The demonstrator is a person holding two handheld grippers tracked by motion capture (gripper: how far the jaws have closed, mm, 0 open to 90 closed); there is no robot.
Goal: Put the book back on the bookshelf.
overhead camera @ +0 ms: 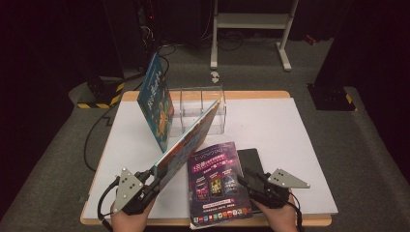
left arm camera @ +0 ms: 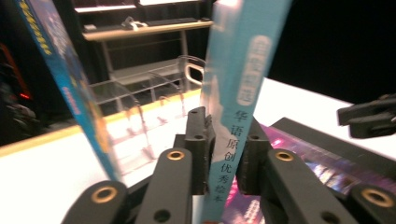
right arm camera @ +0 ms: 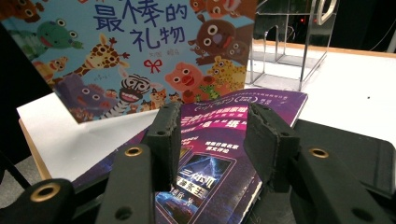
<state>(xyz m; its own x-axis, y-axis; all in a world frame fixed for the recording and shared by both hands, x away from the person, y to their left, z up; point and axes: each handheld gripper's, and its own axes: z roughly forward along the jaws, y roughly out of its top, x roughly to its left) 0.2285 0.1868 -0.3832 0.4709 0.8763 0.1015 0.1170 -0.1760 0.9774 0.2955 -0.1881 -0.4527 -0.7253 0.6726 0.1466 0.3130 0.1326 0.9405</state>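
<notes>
My left gripper (overhead camera: 153,175) (left arm camera: 227,149) is shut on the lower edge of a picture book (overhead camera: 188,140) with a light blue spine (left arm camera: 238,93). The book slants up from it toward a clear organiser (overhead camera: 200,104). Its cover of cartoon animals (right arm camera: 140,51) faces the right gripper view. A purple magazine (overhead camera: 217,183) (right arm camera: 243,105) lies flat near the front edge, partly over a black pad (overhead camera: 251,162) (right arm camera: 345,135). My right gripper (overhead camera: 244,182) (right arm camera: 212,135) hovers low over the magazine's right side. Its jaws stand apart with nothing between them.
A second blue book (overhead camera: 155,101) (left arm camera: 70,79) leans upright to the left of the organiser (left arm camera: 140,93) (right arm camera: 289,46). The white table (overhead camera: 290,145) has bare room at the right and back right. A metal stand (overhead camera: 251,29) is on the floor beyond the table.
</notes>
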